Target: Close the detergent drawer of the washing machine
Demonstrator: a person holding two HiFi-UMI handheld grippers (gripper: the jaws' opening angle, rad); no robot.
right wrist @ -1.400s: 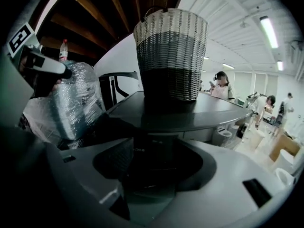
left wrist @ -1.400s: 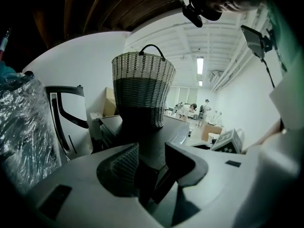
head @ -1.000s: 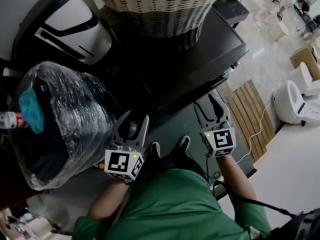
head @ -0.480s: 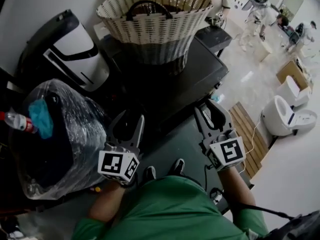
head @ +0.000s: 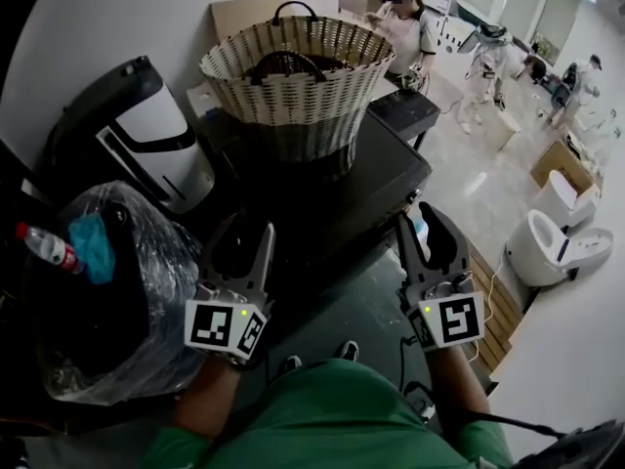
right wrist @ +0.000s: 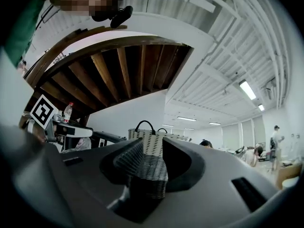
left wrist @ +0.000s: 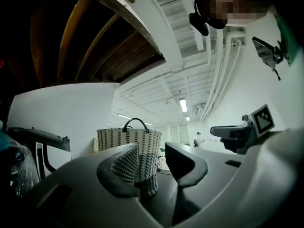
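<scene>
Head view. Washing machine [head: 376, 169]: a black, flat, glossy top with a wicker basket [head: 293, 86] standing on its far end. The faces below the top are in deep shadow. The detergent drawer cannot be made out in that black: no outline, handle or gap reads. Whether it is in or out, which way it points and how its long axis runs cannot be told. The left hand-held gripper [head: 250, 231] and the right hand-held gripper [head: 420, 221] are held up near the machine's near edge, well apart from each other and aimed toward it.

Left gripper view. Jaws apart with nothing between them. The basket shows beyond the gap. Only a thin dark strip of the machine top is visible, and no drawer.

Right gripper view. Jaws part open, having just been closing, with nothing between them. The basket is seen past the gap. The gripper's own body covers the machine.
</scene>
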